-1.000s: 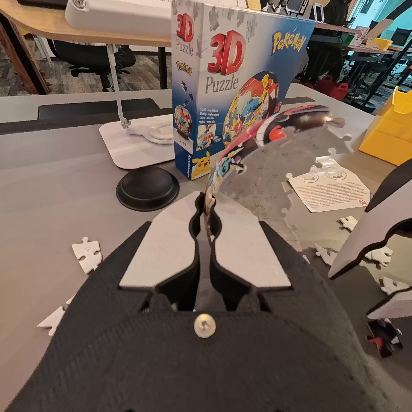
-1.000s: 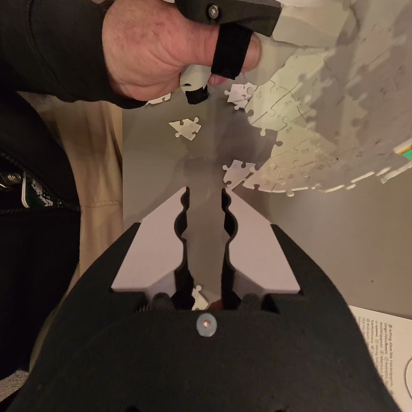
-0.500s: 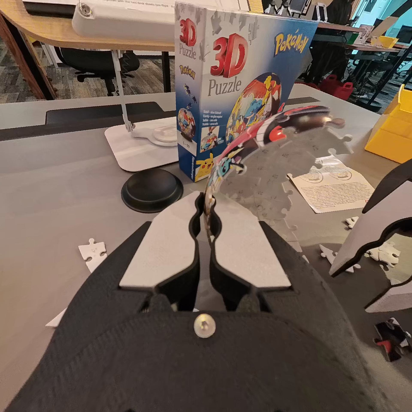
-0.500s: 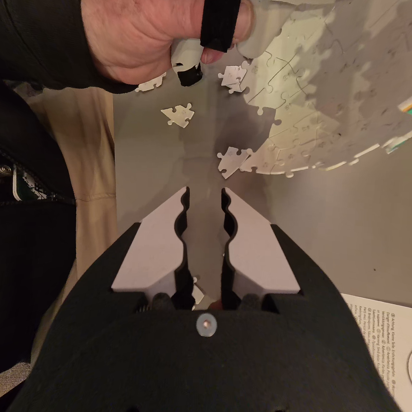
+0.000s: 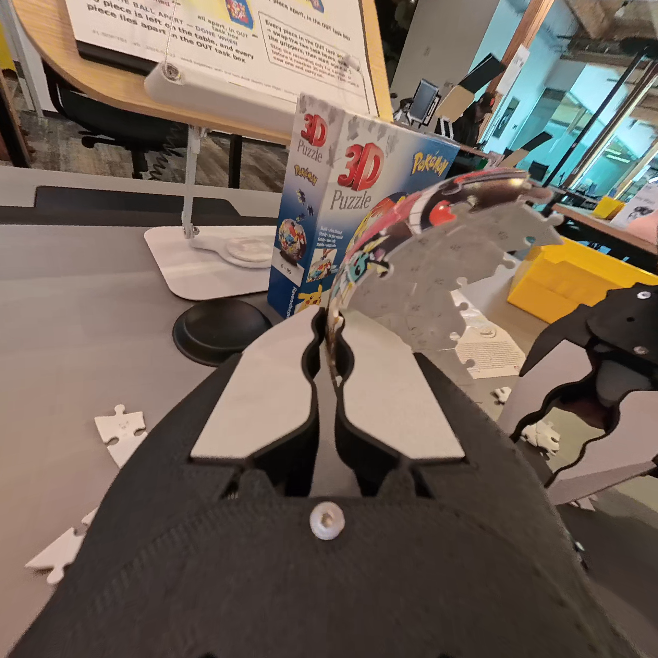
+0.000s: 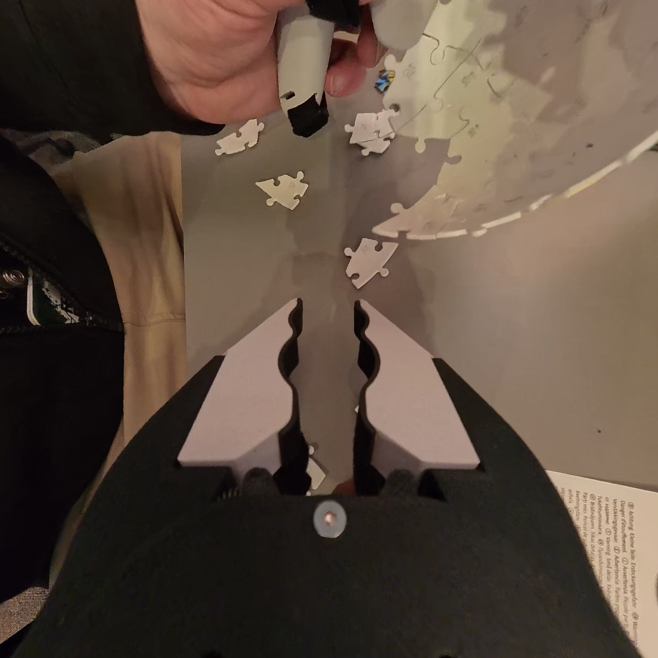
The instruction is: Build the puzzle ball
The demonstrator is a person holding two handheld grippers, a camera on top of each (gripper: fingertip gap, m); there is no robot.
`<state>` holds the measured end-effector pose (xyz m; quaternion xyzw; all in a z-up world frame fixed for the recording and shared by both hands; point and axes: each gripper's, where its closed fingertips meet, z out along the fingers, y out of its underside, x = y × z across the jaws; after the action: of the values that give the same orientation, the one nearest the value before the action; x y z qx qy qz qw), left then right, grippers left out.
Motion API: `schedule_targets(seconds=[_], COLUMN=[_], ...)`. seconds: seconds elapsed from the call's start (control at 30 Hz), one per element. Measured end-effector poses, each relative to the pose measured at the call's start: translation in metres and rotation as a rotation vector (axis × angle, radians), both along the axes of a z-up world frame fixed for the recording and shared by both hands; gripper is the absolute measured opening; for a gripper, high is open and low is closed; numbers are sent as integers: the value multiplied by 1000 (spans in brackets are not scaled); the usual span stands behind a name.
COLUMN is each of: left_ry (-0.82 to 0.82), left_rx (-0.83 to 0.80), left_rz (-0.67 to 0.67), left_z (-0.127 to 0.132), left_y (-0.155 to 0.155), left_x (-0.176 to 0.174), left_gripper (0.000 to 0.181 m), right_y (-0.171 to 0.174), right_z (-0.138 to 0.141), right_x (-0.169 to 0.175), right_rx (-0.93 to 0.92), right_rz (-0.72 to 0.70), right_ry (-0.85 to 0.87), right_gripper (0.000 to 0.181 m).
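Observation:
My left gripper point(image 5: 330, 317) is shut on the lower edge of the partly built puzzle ball point(image 5: 438, 270), a curved shell with a colourful outside and a grey inside, held up above the table. The same shell shows from its grey inside in the right wrist view point(image 6: 498, 117). My right gripper point(image 6: 327, 302) is open and empty, pointing down at the grey table point(image 6: 516, 338). It also shows at the right of the left wrist view point(image 5: 584, 402). A loose white piece point(image 6: 368, 261) lies just beyond its tips. More loose pieces point(image 6: 283, 188) lie farther off.
The puzzle box point(image 5: 341, 220) stands behind the shell, with a black dome stand point(image 5: 220, 329) and a white lamp base point(image 5: 213, 263) to its left. A yellow bin point(image 5: 566, 281) sits right. A leaflet point(image 5: 487, 352) lies nearby. A person's hand point(image 6: 228, 60) holds the left gripper. Left tips to right tips: about 15 centimetres. The loose white piece point(image 6: 368, 261) lies some 5 centimetres from my right tips, 15 centimetres from my left tips.
My left gripper has lifted and tilted up with the shell, so more of the box and background show. In the right view the hand and loose pieces have shifted down toward my open right gripper.

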<state>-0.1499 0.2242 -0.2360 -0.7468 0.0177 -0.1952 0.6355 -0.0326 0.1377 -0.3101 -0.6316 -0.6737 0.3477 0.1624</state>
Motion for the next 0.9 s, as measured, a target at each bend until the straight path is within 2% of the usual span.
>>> schedule_targets(seconds=[0.37,0.57,0.77,0.9], left_ry=[-67,-30,79,116], left_rx=[29,56,94,116], left_rz=[-43,-30,-25,-36], left_z=[7,12,17,21], left_y=[-1,-2,-4,-6], left_x=[3,3,11,19], left_gripper=[3,3,3,3], right_y=[4,24,30,41], right_z=[5,16,37,40], right_x=[-4,-13,-19,-23], right_rx=[-24,-187,-398,-499], right_rz=[-33,-228,-320,-427], right_ry=[29,79,191,236], right_gripper=[32,37,41,40])
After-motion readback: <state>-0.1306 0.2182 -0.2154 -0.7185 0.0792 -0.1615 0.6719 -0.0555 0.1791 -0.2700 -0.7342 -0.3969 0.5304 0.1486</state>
